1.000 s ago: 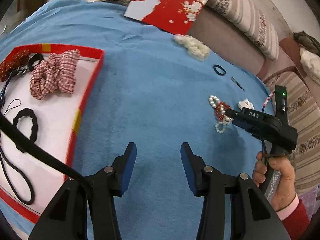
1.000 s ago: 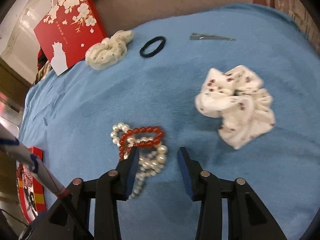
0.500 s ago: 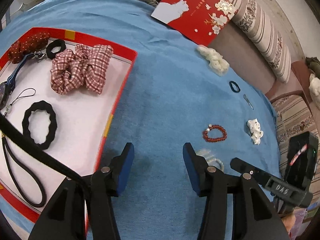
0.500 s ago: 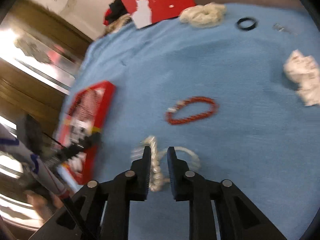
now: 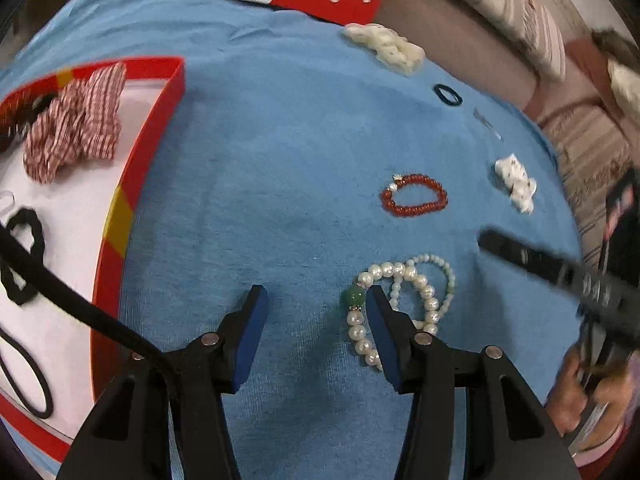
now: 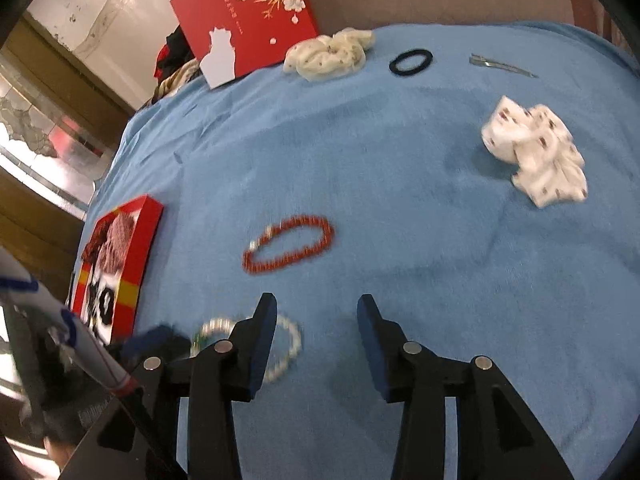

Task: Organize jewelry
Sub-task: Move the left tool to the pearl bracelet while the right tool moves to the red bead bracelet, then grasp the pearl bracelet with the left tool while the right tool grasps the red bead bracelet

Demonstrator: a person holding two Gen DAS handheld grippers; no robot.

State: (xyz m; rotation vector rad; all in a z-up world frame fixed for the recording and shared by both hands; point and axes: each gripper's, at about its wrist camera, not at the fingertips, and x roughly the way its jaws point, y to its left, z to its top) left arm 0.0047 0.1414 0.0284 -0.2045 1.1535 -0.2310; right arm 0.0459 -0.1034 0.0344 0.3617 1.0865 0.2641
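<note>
Right now the left gripper (image 5: 316, 300) hangs over the blue cloth (image 5: 280, 140) with its jaws partly apart and nothing clamped between them. Its right finger (image 5: 380, 320) sits on top of the pearl bracelets (image 5: 404, 292), a small heap of white beads with one green bead (image 5: 353, 297) just inside that finger; whether the finger actually touches the beads I cannot tell. Further out ahead and to its right lies the red bead bracelet (image 5: 414, 195) by itself, and beyond that a white spotted scrunchie (image 5: 516, 182). Off to the left gripper's left is the red-edged tray (image 5: 136, 184), holding a red checked scrunchie (image 5: 74, 122) and a black hair tie (image 5: 24, 256).

The right gripper (image 6: 316, 316) has just been opening; its jaws stand partly apart with only bare cloth between them. The pearls (image 6: 280, 344) lie blurred on the cloth behind and around its left finger (image 6: 260, 336), outside the gap. Straight ahead of it is the red bracelet (image 6: 288, 244), with the white scrunchie (image 6: 536, 156) further ahead to the right. At the far edge of the cloth sit a cream scrunchie (image 6: 328, 58), a small black hair band (image 6: 411, 62) and a metal hair clip (image 6: 502, 66), with a red box lid (image 6: 244, 20) propped behind them.
</note>
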